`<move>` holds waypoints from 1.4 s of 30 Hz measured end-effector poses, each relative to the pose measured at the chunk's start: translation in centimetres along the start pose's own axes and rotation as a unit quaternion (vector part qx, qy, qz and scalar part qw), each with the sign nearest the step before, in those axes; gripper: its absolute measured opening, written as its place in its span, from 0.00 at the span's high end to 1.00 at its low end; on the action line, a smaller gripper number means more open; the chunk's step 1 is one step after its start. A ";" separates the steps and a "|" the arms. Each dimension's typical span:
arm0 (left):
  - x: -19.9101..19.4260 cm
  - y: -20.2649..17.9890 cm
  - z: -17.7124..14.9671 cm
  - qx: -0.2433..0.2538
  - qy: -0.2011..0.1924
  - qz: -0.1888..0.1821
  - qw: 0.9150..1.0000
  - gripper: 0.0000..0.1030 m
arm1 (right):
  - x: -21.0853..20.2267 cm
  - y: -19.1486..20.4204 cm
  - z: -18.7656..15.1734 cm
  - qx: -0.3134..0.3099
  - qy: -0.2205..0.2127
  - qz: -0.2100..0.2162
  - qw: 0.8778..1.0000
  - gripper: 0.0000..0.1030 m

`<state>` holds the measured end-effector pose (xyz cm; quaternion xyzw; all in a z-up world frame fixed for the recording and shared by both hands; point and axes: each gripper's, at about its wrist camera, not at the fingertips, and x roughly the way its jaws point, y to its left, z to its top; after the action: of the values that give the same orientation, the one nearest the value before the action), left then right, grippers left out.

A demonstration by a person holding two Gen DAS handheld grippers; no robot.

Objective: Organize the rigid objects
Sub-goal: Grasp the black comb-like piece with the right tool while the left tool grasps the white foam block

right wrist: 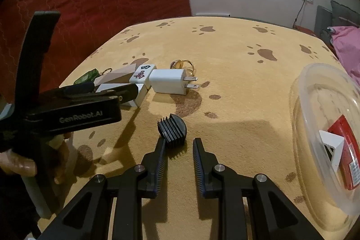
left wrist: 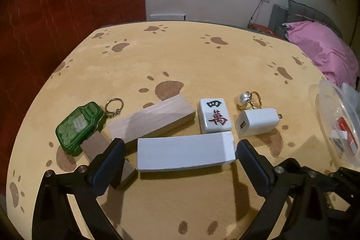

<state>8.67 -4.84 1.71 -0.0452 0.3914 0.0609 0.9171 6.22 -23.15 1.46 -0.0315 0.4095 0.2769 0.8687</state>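
"Where was the white block (left wrist: pixel 184 151)?"

"It lay flat on the paw-print cloth (left wrist: pixel 202 60), right between the wide-open jaws of our left gripper (left wrist: pixel 180 142). Nothing squeezed it yet."

"And our right gripper (right wrist: pixel 180 140)?"

"Its jaws were pulled close together and held nothing. The black ribbed piece (right wrist: pixel 172 129) sat by one tip."

"How did we think to grab well?"

"Go down straight, squeeze both ends slowly, and miss the white charger (left wrist: pixel 256 122)."
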 end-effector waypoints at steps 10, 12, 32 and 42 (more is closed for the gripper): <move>-0.2 -0.1 -0.2 0.020 0.006 -0.020 1.000 0.02 | 0.9 0.7 1.1 -0.016 -0.006 0.011 1.000 0.37; -0.1 0.1 -0.1 0.017 0.006 -0.021 1.000 0.02 | 1.5 1.2 1.2 -0.031 -0.001 0.009 0.999 0.49; 0.9 -0.9 -0.1 0.004 0.018 0.001 1.000 0.10 | -1.8 -1.0 -0.1 0.007 -0.032 -0.011 0.999 0.73; -1.6 -1.8 -0.7 0.006 -0.005 -0.002 1.000 0.11 | -3.7 -3.0 -0.1 0.039 -0.048 -0.029 0.998 0.73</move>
<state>7.28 -6.83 2.44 -0.0399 0.3874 0.0566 0.9193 5.77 -27.45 3.59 0.0042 0.3766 0.2370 0.8955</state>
